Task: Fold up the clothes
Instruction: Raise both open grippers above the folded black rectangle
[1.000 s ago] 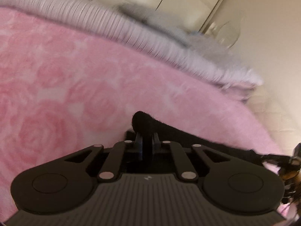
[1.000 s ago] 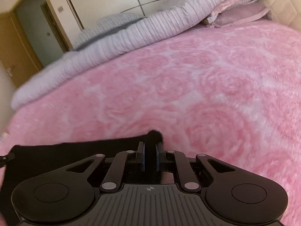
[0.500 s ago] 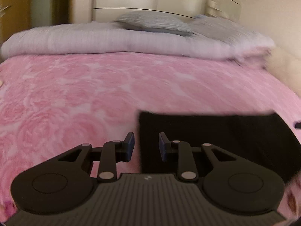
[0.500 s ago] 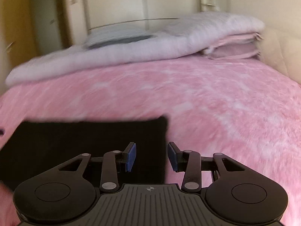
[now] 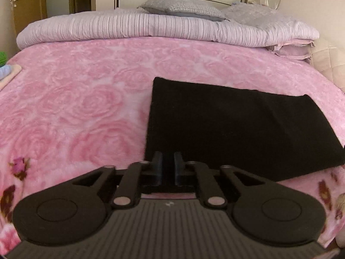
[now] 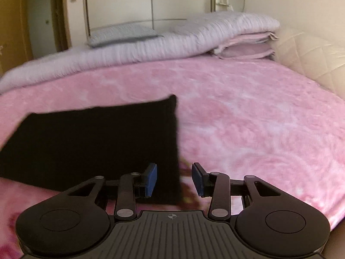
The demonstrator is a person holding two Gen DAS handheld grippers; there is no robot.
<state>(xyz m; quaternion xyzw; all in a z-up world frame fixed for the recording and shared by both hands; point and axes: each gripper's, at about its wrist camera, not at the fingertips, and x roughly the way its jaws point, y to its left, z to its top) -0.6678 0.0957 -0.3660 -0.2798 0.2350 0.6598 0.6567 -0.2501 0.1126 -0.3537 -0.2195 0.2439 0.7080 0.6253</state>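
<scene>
A black garment [image 5: 237, 125] lies flat as a folded rectangle on the pink rose-patterned blanket [image 5: 75, 108]. My left gripper [image 5: 168, 167] hovers over the garment's near left corner. Its jaws are closing, a narrow gap still shows, and nothing is pinched between them. In the right wrist view the same black garment [image 6: 97, 142] fills the left side on the pink blanket [image 6: 258, 118]. My right gripper [image 6: 174, 180] stands open above the garment's near right corner, its blue pads [image 6: 151, 178] clear of the fabric.
A rolled striped duvet [image 5: 129, 26] with grey pillows [image 5: 183, 8] lies across the far side of the bed. A cream padded headboard [image 6: 312, 60] bounds the right. Small folded items and something green [image 5: 2, 58] sit at the left edge. Wardrobe doors stand behind.
Both grippers let go of the black garment's corners and drew back and up. The garment now lies flat. The left jaws opened wide, then narrowed again; the right jaws stayed open.
</scene>
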